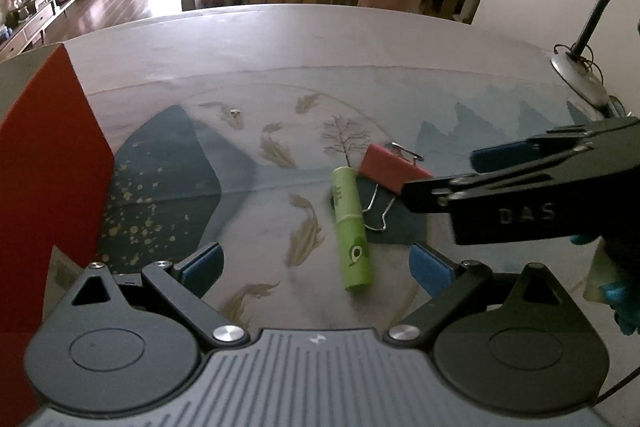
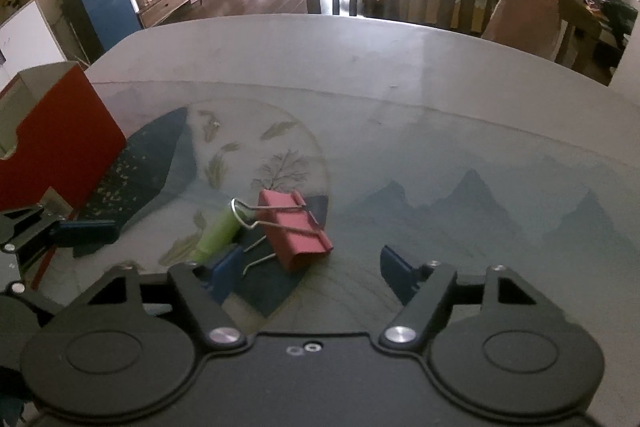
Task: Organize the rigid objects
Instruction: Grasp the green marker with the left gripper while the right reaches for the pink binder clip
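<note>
Two task items lie together near the middle of the table, on its printed mat, well clear of every edge: a green tube lying flat, and a red binder clip touching or just beside the tube's far end, one wire handle lapping over it.

My right claw stands released, jaws apart with nothing pressed between the pads; the clip sits just ahead of them, nearer the left finger. My left claw is likewise released, and the tube lies between its open fingers, untouched.

Assessment of the clip: light, stiff sheet metal, smooth painted faces likely slippery under the pads. The wire handles pivot and spring, so they make a poor hold. I judge the folded red body the sound place, pads across its two flat sides.

Assessment of the tube: light, rigid, round, apt to roll. Best taken across its middle.

A red box stands by the left edge, the probable destination.
</note>
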Motion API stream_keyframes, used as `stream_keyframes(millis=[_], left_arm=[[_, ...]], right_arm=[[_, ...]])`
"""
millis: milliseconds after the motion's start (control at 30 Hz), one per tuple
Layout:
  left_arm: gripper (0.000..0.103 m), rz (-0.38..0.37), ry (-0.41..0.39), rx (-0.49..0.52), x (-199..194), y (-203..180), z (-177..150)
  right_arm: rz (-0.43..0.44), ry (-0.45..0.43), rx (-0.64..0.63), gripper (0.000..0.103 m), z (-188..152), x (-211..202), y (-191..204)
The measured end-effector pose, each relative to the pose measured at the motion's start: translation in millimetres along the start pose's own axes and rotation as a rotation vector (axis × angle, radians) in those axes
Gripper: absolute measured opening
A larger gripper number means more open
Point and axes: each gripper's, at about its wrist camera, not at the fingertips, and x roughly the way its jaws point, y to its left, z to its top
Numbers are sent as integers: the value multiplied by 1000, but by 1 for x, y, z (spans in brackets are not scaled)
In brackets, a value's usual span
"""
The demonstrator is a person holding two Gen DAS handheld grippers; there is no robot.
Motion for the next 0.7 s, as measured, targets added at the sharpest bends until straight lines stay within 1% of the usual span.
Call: stream_keyframes(millis=[233,333,400,467,500,533,700], left_arm=[[100,11,-10,23,10,-6,2],[99,12,-10,19,12,-5,2],[98,17,-14,14,13,-4,2],[92,17,-16,12,14,-4,3],[85,19,-15,13,15,-4,3],[78,25,-15,17,16,-4,4],[64,41,-30,37,17,-5,6]], right_arm=[[4,7,-8,58,4,16,1],[-1,6,-11,53,5,20,3],[-11,-4,-18,52,5,21,5],[-7,-10,-25,44,5,21,7],[-6,-12,-30,42,5,21,8],[-8,-14,-37,41,5,21,9],[-7,-32,-50,38,2,19,9]])
